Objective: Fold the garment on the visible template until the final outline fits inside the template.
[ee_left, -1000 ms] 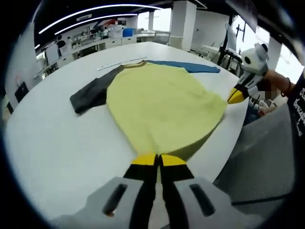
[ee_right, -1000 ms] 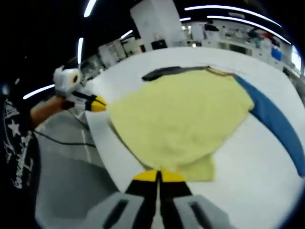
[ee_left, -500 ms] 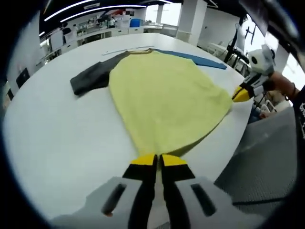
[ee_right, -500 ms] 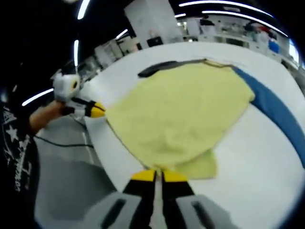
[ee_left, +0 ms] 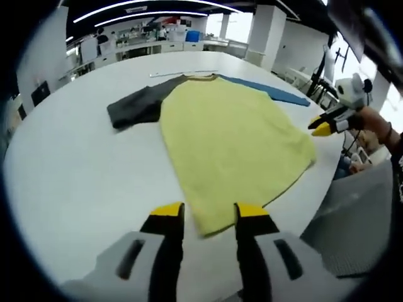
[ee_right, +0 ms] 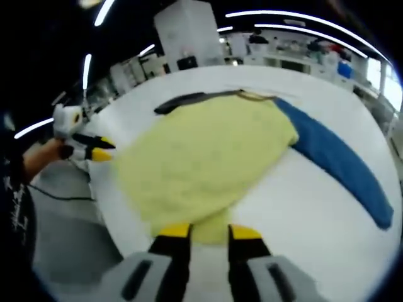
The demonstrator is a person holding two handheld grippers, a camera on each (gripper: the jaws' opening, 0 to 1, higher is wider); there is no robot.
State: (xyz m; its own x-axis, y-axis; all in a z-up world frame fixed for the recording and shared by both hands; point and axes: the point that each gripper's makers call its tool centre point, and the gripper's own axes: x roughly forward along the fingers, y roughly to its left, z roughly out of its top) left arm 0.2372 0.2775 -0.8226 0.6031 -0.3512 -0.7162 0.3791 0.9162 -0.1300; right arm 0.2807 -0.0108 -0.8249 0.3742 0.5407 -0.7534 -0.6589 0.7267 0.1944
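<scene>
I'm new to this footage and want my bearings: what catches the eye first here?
A yellow shirt lies spread flat across a white table, with a dark grey sleeve out to one side and a blue sleeve to the other. Both grippers are open at its hem: the left gripper and the right gripper.

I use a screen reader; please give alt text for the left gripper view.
A yellow shirt with one dark grey sleeve and one blue sleeve lies flat on a white table. The open left gripper frames its hem.
</scene>
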